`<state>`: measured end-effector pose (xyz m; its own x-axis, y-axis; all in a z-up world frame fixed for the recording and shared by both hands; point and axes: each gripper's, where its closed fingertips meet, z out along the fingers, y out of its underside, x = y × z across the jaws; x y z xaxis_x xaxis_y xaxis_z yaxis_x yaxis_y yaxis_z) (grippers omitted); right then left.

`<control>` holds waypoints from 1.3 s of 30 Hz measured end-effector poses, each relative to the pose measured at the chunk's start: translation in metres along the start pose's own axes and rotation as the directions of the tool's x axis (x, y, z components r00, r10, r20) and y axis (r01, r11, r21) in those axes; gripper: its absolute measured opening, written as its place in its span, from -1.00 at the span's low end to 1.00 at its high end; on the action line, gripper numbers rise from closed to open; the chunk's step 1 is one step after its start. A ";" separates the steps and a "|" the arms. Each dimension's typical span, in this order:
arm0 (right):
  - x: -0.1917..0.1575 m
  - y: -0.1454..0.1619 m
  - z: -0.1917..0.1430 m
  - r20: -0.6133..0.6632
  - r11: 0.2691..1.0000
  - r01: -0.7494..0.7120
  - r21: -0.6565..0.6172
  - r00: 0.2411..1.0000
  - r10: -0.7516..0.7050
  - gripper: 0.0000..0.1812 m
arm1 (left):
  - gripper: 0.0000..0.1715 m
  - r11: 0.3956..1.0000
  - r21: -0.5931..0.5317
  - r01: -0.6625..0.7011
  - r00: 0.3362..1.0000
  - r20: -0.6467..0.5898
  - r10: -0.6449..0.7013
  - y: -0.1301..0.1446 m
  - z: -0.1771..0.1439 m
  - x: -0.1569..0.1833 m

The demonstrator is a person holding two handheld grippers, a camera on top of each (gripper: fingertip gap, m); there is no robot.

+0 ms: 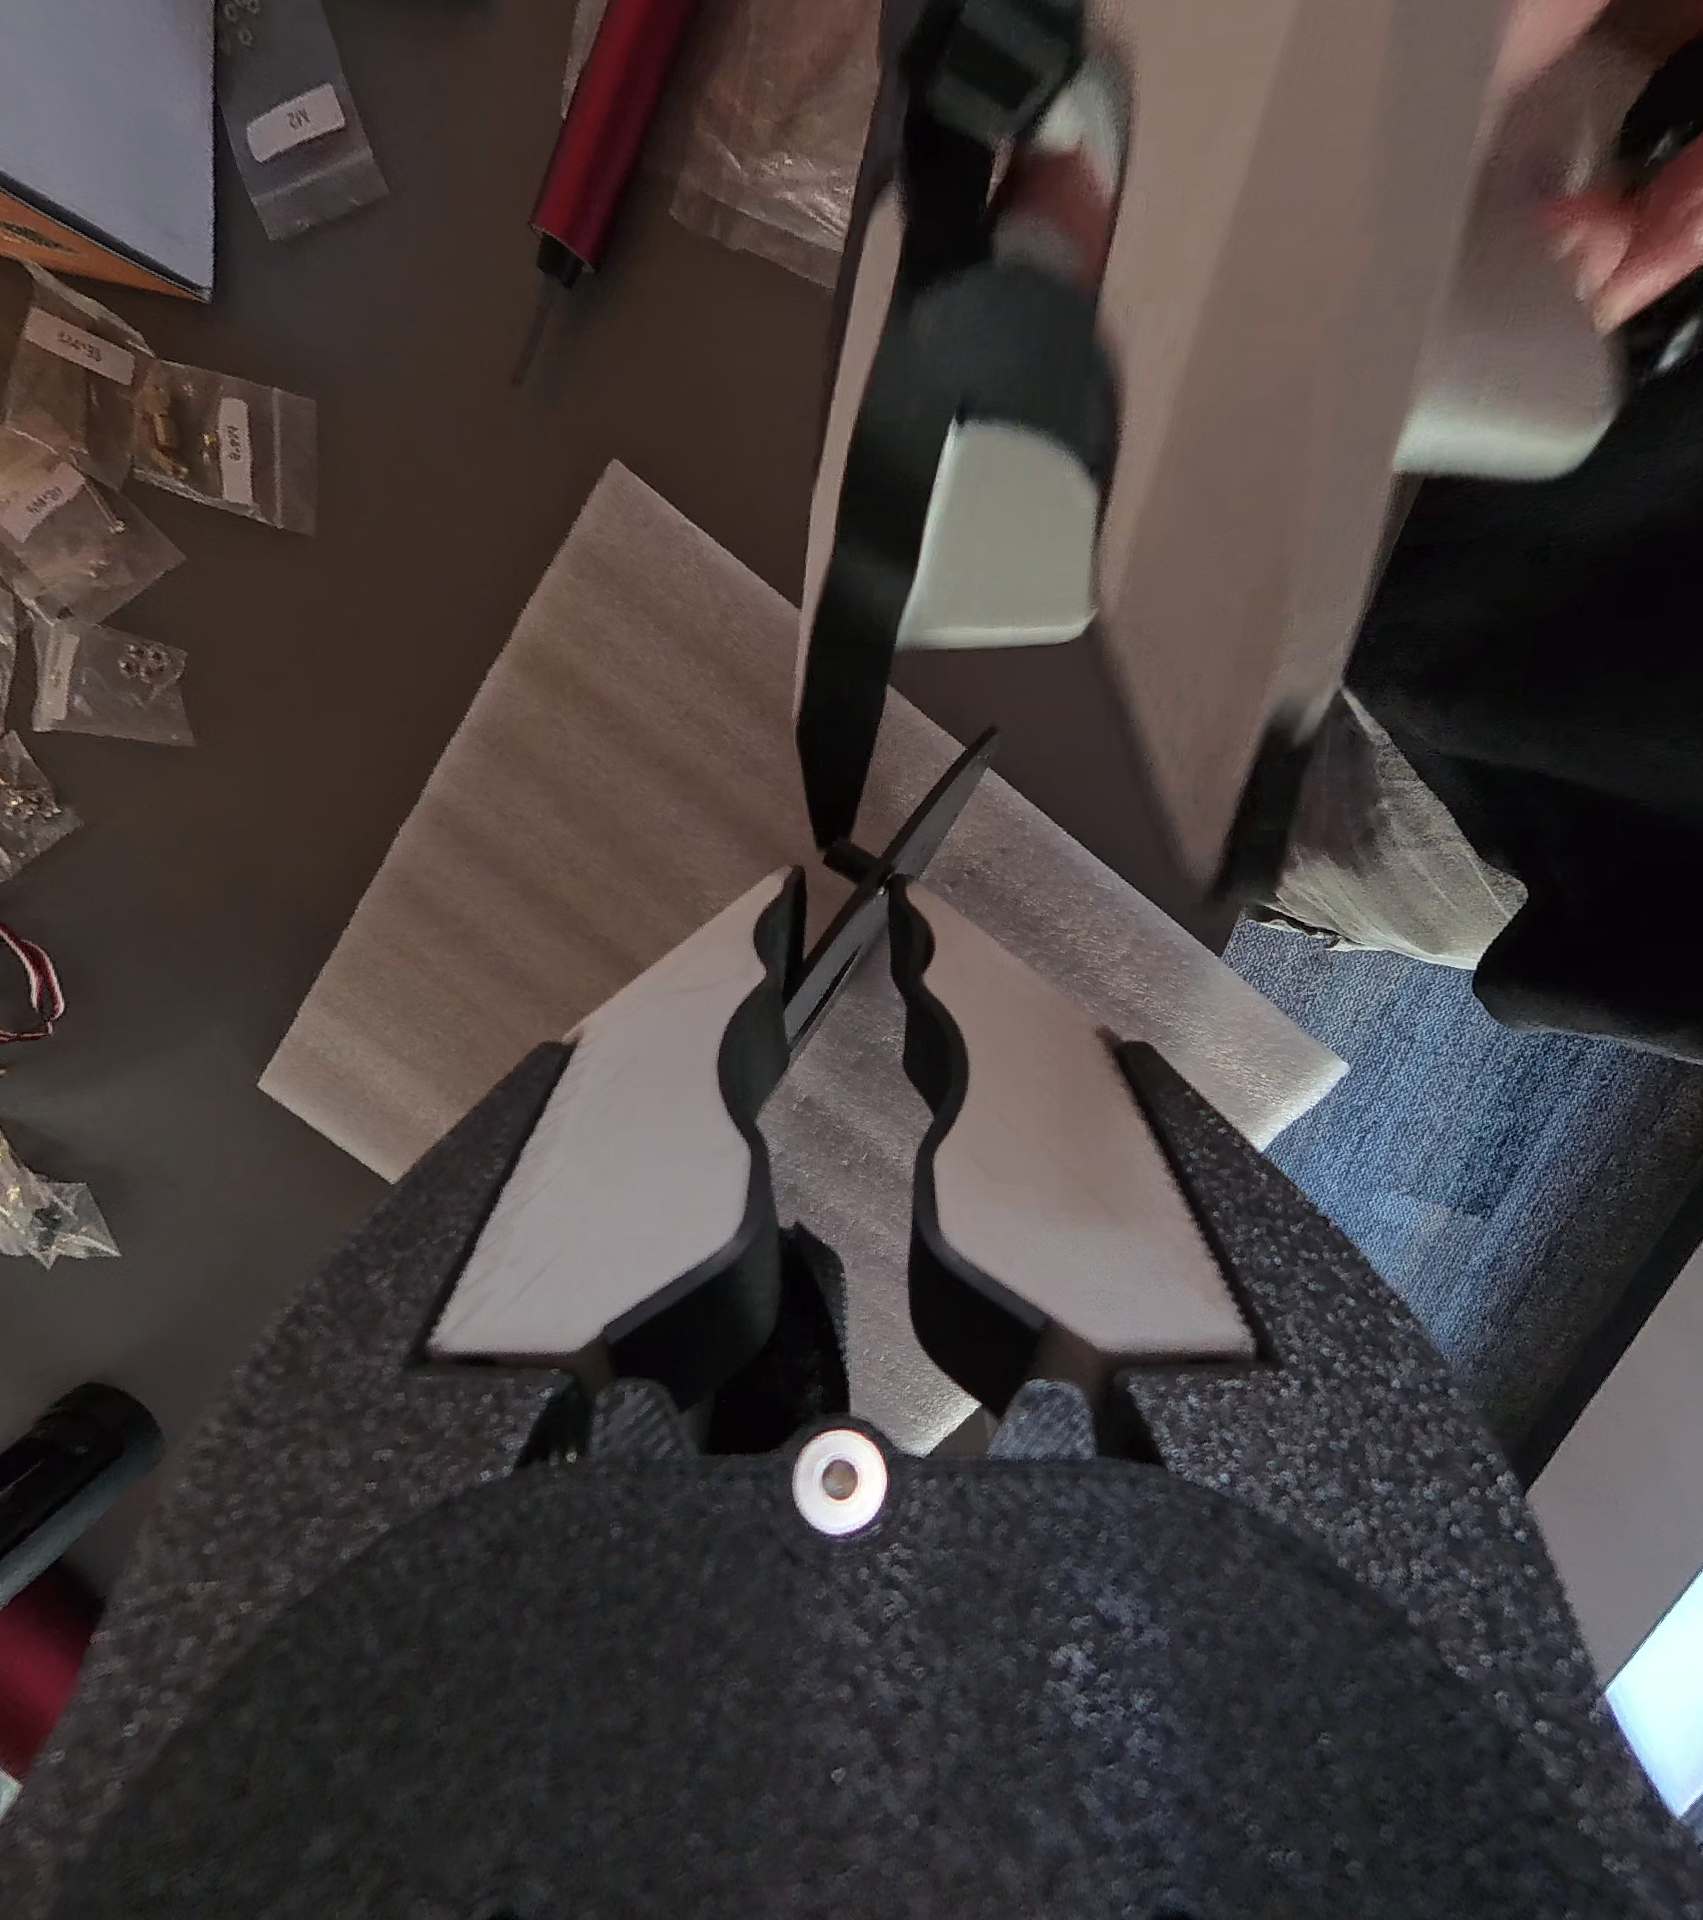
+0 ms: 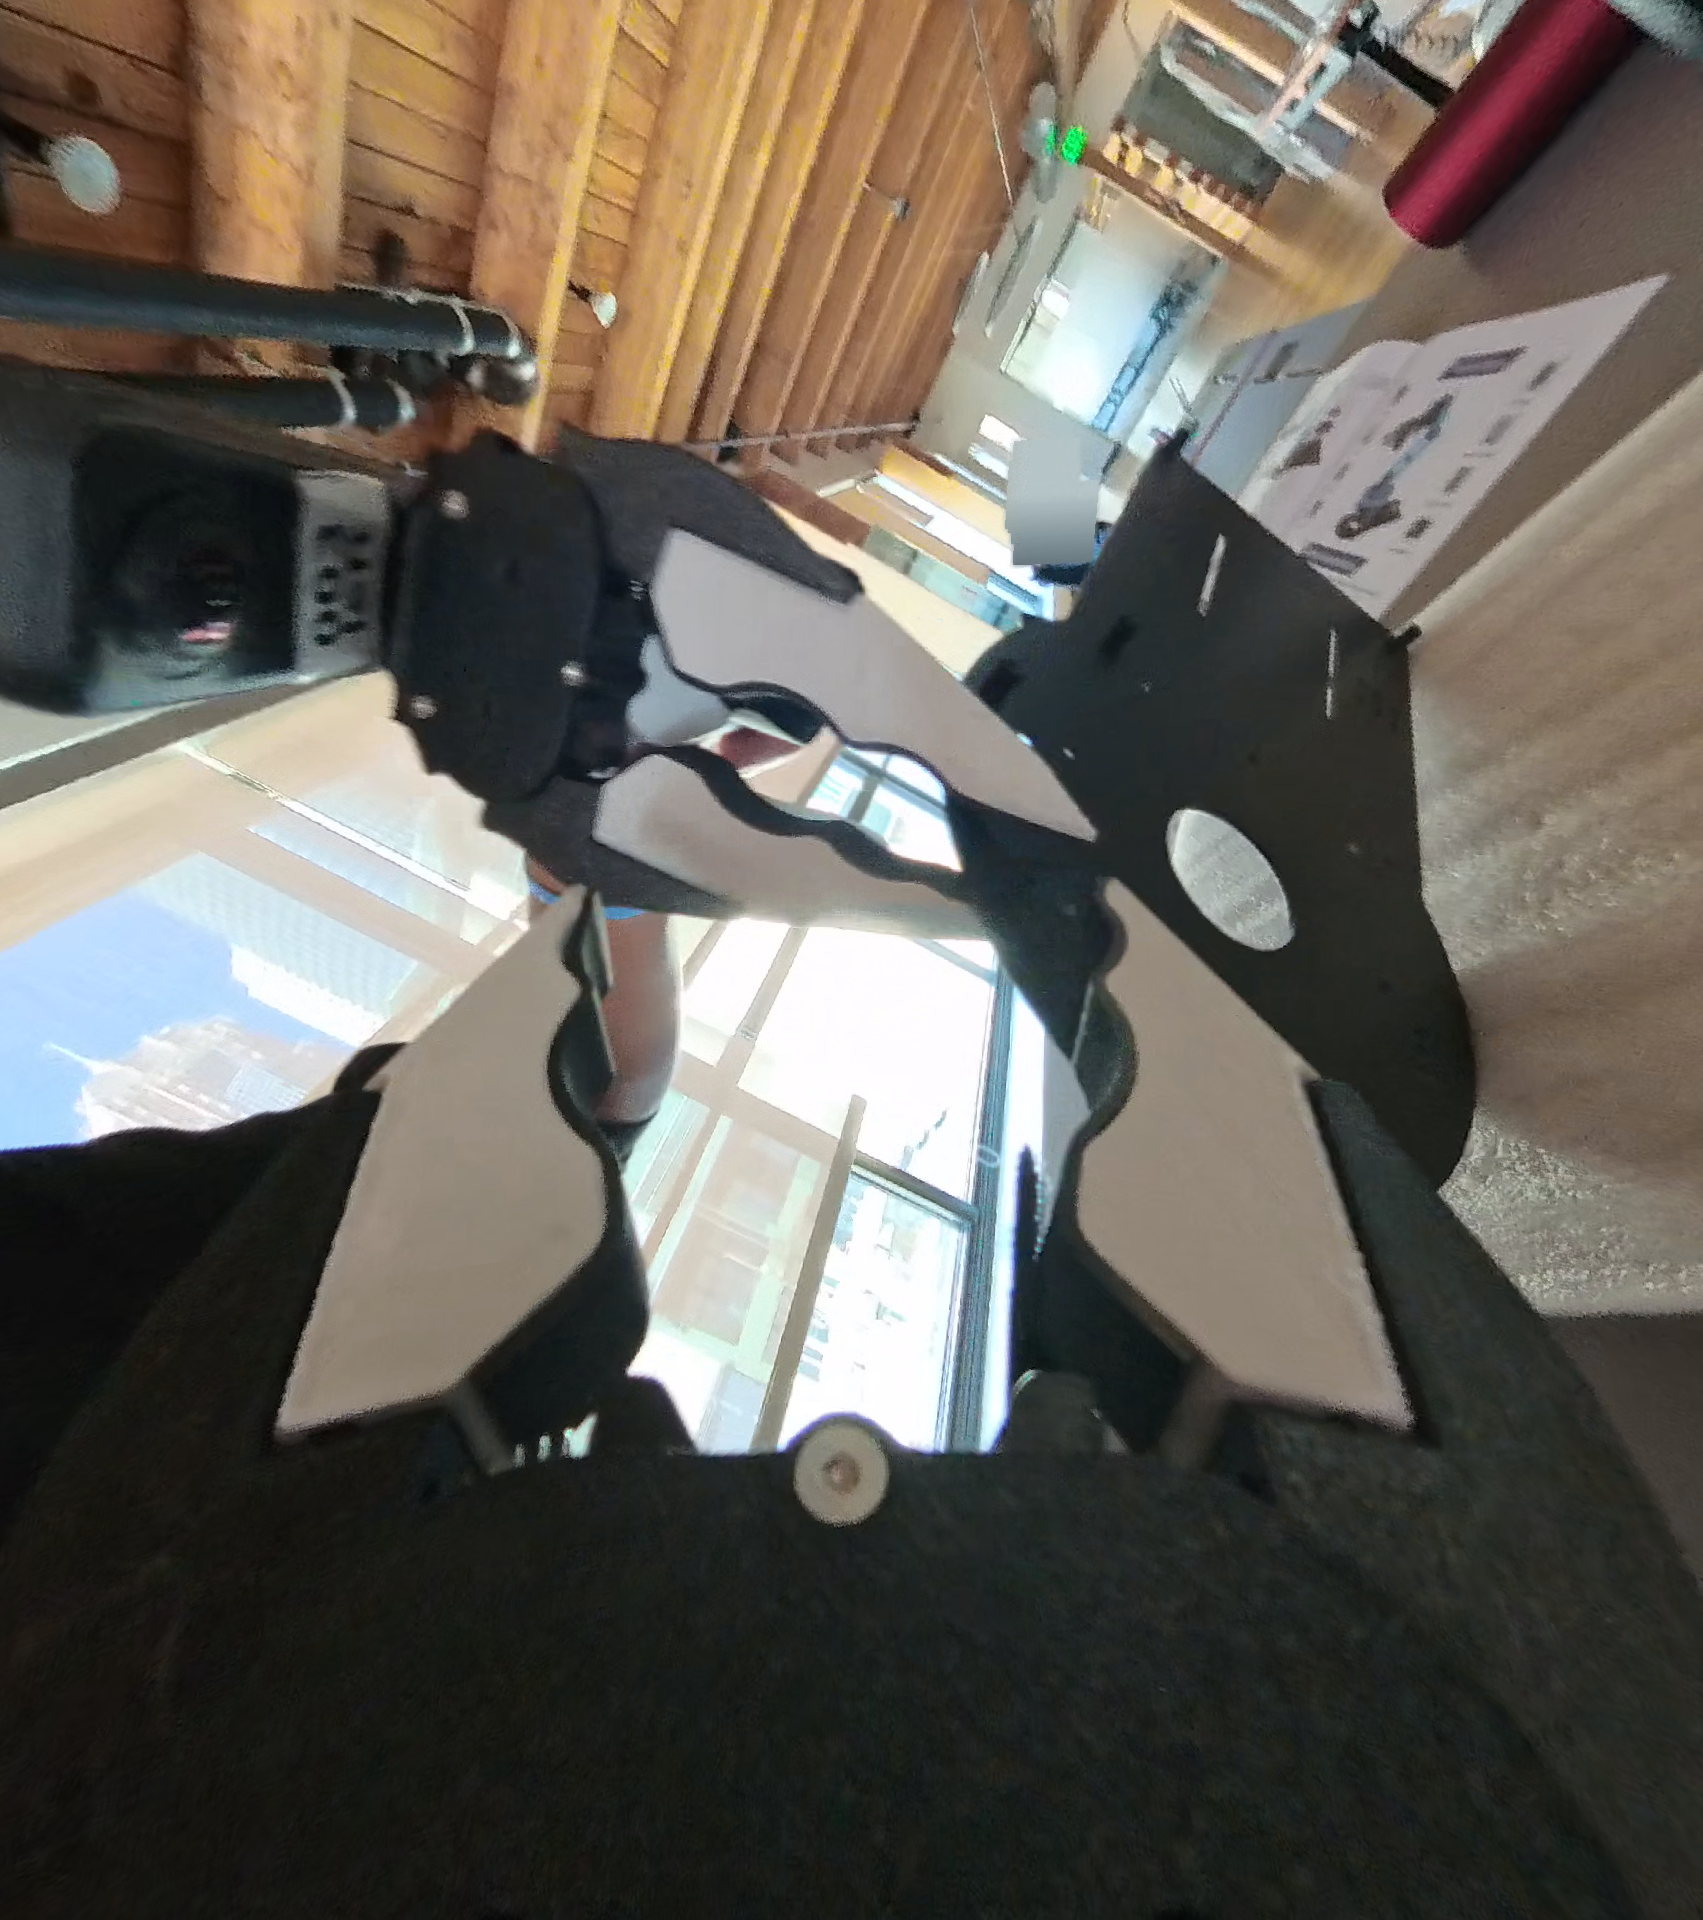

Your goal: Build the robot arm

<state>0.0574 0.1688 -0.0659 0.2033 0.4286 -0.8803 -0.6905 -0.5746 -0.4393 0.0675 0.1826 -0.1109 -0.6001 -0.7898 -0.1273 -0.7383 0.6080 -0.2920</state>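
In the left wrist view the left claw [image 1: 845, 894] is pressed almost together at its tips, pinching the thin edge of a flat black plate [image 1: 888, 873] that shows here only edge-on, as a dark sliver slanting up to the right. Below it lies a pale ribbed foam sheet [image 1: 556, 790] on the dull brown desk [image 1: 390, 416]. Small clear zip bags of hardware [image 1: 47, 582] are scattered to the left, and a red metal cylinder with a black tip [image 1: 603, 135] lies near the top. The right claw [image 1: 1169, 582] appears blurred at upper right, its white finger panel and a black strap beside it, with a person's hand [image 1: 1657, 208] around the handle. Blue carpet [image 1: 1429, 1081] shows past the desk edge. The right wrist view is tilted toward a timber ceiling [image 2: 618, 187] and bright windows [image 2: 826, 1091], neither seen from the left. Here the plate [image 2: 1294, 727] shows its broad face: matte black, with slots, small holes, a curved edge and a round silver sticker [image 2: 1226, 878]. The right claw [image 2: 842, 966] is spread, its wavy-edged fingers well apart; its right finger lies against the plate, though I cannot tell whether it presses. The left claw [image 2: 1065, 873] reaches in from the left, nipping the plate's edge, its black camera housing behind it.
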 end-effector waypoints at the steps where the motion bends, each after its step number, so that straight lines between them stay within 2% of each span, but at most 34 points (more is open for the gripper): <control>1: 0.003 0.002 0.004 0.000 1.000 -0.014 -0.015 1.000 0.014 0.02 | -0.82 1.000 -0.001 -0.001 1.000 -0.001 0.001 0.000 0.000 -0.001; 7: -0.011 0.003 0.002 0.029 1.000 0.005 -0.028 1.000 -0.004 0.04 | -0.82 1.000 -0.003 -0.003 1.000 -0.005 0.003 -0.001 0.001 -0.001; 10: -0.008 -0.001 -0.007 0.059 0.999 -0.029 0.027 0.998 0.027 -0.13 | -0.82 1.000 -0.004 0.000 1.000 -0.001 0.000 0.000 0.001 -0.001; 13: 0.008 0.005 0.001 -0.004 0.999 -0.049 -0.011 0.999 0.049 -0.05 | -0.82 1.000 -0.008 0.001 1.000 0.004 -0.001 0.000 0.001 -0.001; 15: -0.002 0.001 0.006 0.035 0.999 -0.041 0.008 0.999 0.041 -0.02 | -0.82 1.000 -0.008 0.001 1.000 0.005 0.000 0.000 0.001 -0.001; 19: -0.010 0.002 0.003 0.010 1.000 0.009 -0.005 1.000 -0.009 0.04 | -0.82 1.000 -0.006 -0.002 1.000 0.003 0.002 -0.001 0.001 -0.002; 22: -0.011 -0.003 -0.009 0.036 0.999 -0.002 0.052 0.999 0.000 -0.20 | -0.81 1.000 0.000 0.007 1.000 0.004 -0.007 -0.001 0.001 -0.002; 25: 0.005 -0.002 -0.007 -0.024 0.999 -0.007 0.042 1.000 0.008 -0.06 | -0.81 1.000 -0.002 0.009 1.000 0.010 -0.009 -0.002 0.002 -0.003; 28: -0.005 -0.008 0.000 0.033 0.997 -0.012 0.071 0.999 0.009 -0.04 | -0.81 1.000 -0.001 0.009 1.000 0.011 -0.009 -0.002 0.002 -0.003; 32: -0.011 -0.005 -0.003 0.012 0.999 0.002 0.052 1.000 -0.003 0.04 | -0.81 1.000 -0.005 -0.001 1.000 0.007 0.001 -0.001 0.002 -0.003; 33: -0.016 -0.008 -0.008 0.042 0.997 -0.005 0.075 0.999 0.001 -0.17 | -0.81 1.000 -0.002 0.001 1.000 0.009 -0.001 -0.001 0.002 -0.003; 34: -0.024 -0.012 -0.014 0.093 0.994 -0.021 0.109 0.996 0.011 -0.27 | -0.81 1.000 0.003 0.005 1.000 0.011 -0.005 -0.002 0.002 -0.004; 37: 0.001 -0.004 -0.008 -0.057 0.999 0.012 0.053 0.998 -0.009 -0.03 | -0.80 1.000 0.006 0.005 1.000 0.012 -0.005 -0.003 0.003 -0.004; 39: 0.002 0.000 0.002 -0.011 0.998 -0.062 0.031 0.998 0.062 0.01 | -0.80 1.000 0.006 0.004 1.000 0.012 -0.004 -0.003 0.003 -0.004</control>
<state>0.0565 0.1708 -0.0670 0.1676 0.3848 -0.9077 -0.7231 -0.5779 -0.3785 0.0731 0.1842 -0.1122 -0.5935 -0.7929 -0.1378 -0.7387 0.6047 -0.2978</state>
